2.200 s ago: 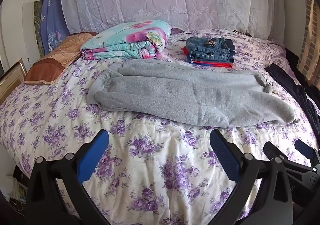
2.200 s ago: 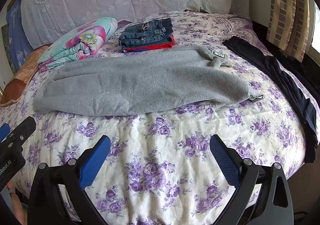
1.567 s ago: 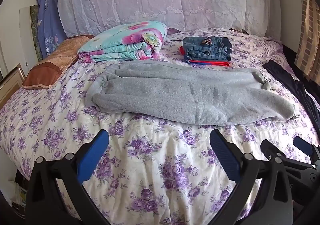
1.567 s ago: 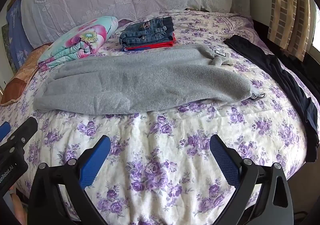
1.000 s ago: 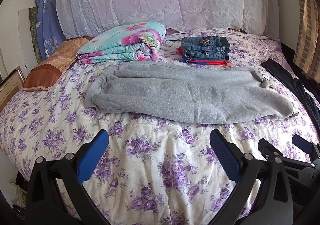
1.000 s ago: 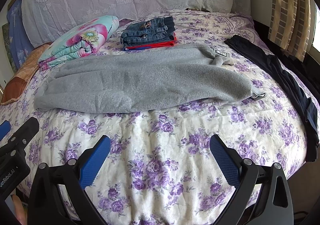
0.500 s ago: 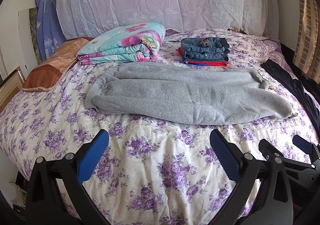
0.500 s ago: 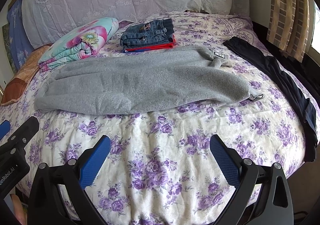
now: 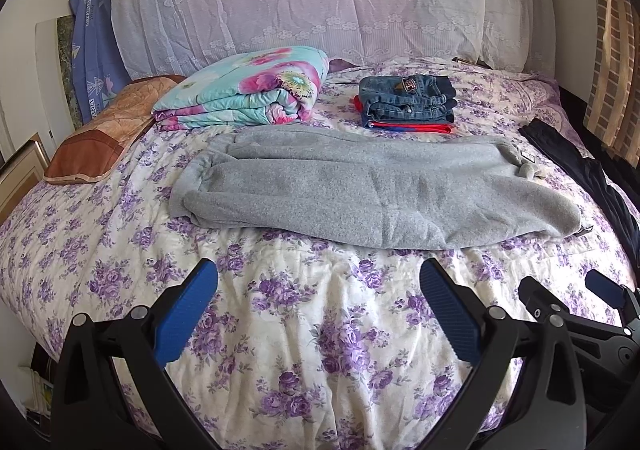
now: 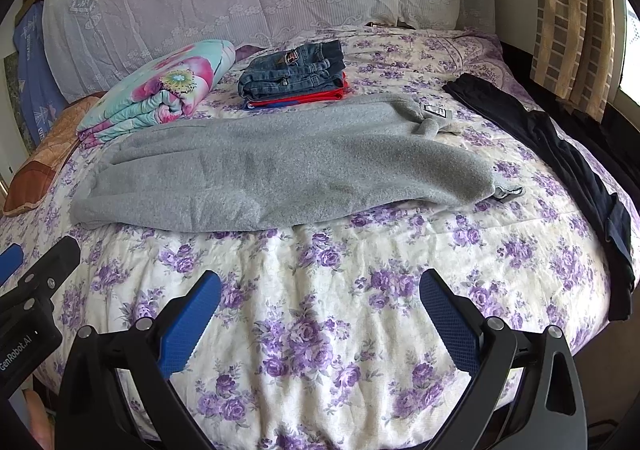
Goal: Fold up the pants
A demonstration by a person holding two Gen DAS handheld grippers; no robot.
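Note:
Grey fleece pants (image 9: 360, 190) (image 10: 280, 166) lie across the bed, folded lengthwise, leg cuffs at the left and waistband with a label at the right. My left gripper (image 9: 319, 298) hovers open over the bedspread, short of the pants' near edge, nothing between its blue pads. My right gripper (image 10: 320, 302) is likewise open and empty, a little in front of the pants. Each gripper shows at the edge of the other's view.
The bed (image 9: 304, 314) has a purple-flowered cover. Behind the pants sit a folded floral quilt (image 9: 248, 90), a stack of folded jeans on red cloth (image 9: 406, 102), a brown pillow (image 9: 100, 130). Dark pants (image 10: 560, 158) lie along the right edge, with curtains (image 10: 576, 18) beyond.
Both grippers have drifted slightly back from the bed and then steadied; the pants have not moved and both grippers stay open.

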